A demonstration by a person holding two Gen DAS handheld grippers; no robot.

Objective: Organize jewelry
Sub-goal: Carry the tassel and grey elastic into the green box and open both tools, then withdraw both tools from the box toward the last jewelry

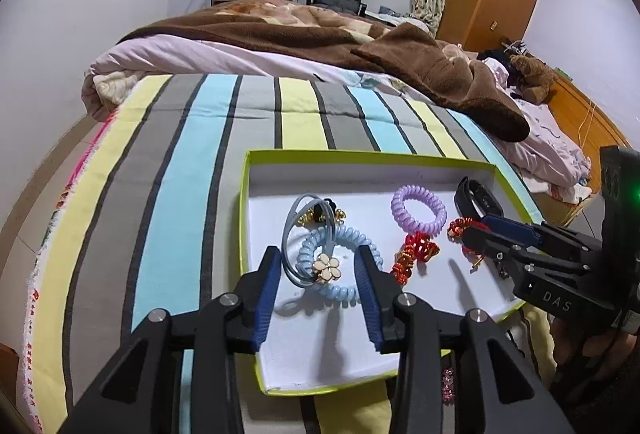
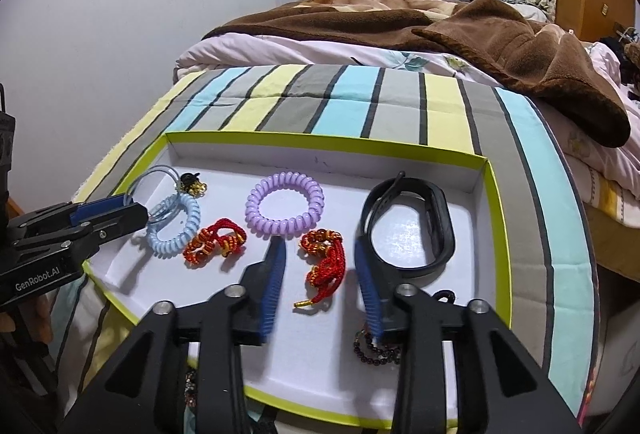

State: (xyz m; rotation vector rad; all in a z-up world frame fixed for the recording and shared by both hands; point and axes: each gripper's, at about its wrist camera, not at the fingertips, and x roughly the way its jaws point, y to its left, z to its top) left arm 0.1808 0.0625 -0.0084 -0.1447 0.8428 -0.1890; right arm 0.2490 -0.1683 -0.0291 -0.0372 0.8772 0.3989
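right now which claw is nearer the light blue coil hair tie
Left. The left claw is open with the light blue coil hair tie between its fingers; the right claw sits farther right, straddling a red cord bracelet.

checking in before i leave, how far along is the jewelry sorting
Mostly gathered: the purple coil tie, black band, blue coil tie and red cord bracelets lie in the green-rimmed tray. Both grippers, left gripper and right gripper, hover open, holding nothing. Left: pink beads outside the tray's near edge.

The shallow box looks like matt white card; the lilac coil band is glossy plastic; the wristband matt rubbery black; the bedspread woven cloth.
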